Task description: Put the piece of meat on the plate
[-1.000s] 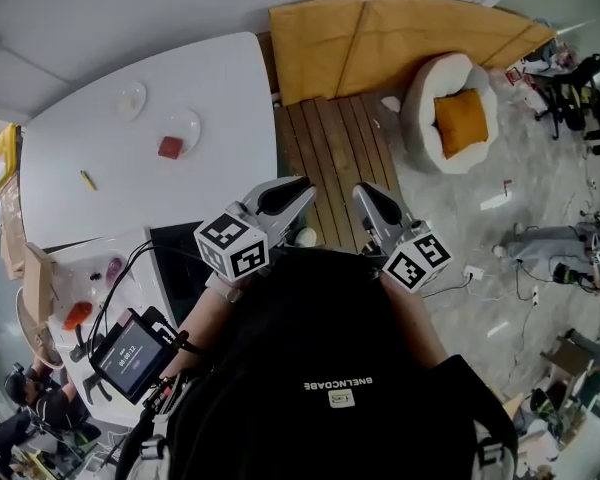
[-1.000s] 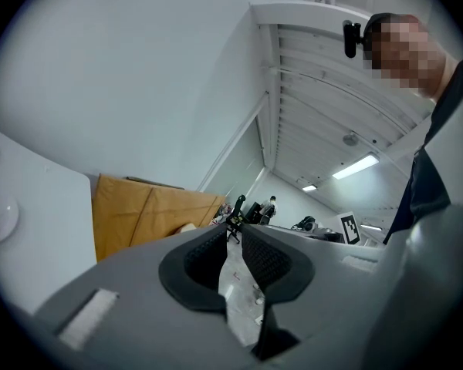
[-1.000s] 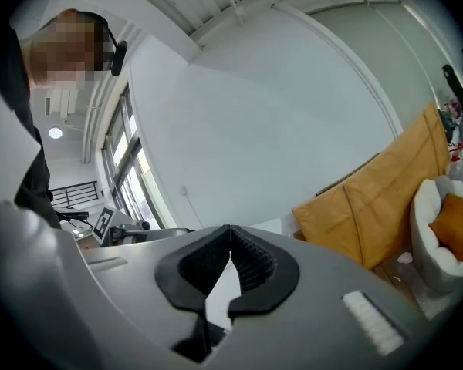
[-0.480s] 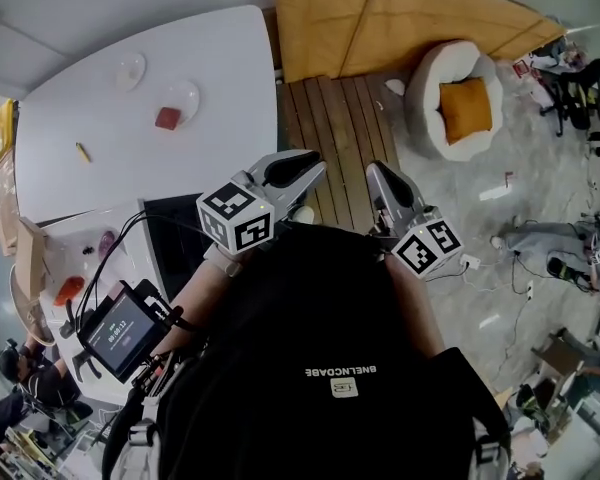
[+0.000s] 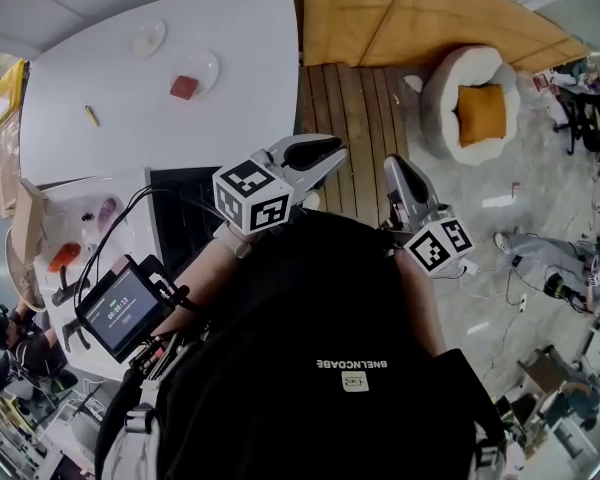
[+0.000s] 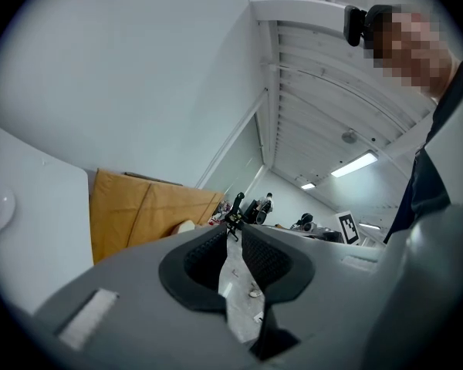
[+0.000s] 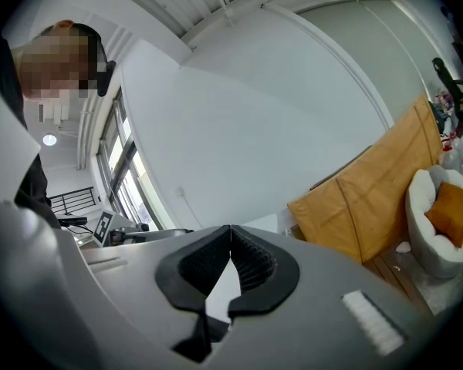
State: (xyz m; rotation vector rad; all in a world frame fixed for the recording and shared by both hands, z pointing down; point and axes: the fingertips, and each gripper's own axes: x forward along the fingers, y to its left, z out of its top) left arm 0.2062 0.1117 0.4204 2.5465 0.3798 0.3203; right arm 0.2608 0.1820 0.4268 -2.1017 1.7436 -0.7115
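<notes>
The piece of meat is a red chunk lying on a small clear plate on the white table, far ahead and to the left. A second, empty plate sits beyond it. Both grippers are held close to the person's chest, well short of the table. My left gripper has its jaws a narrow slit apart, with nothing between them. My right gripper is shut and empty. In the left gripper view the plate's rim shows at the far left edge.
A yellow stick lies on the table. A wooden slatted platform, a tan cushion and a round white pet bed lie ahead to the right. A mounted screen and a cluttered low shelf are at the left.
The head view has swung, so the table and the plate with the meat sit a little further right and higher in the picture. Both grippers stay near the chest; nothing was taken or released.
</notes>
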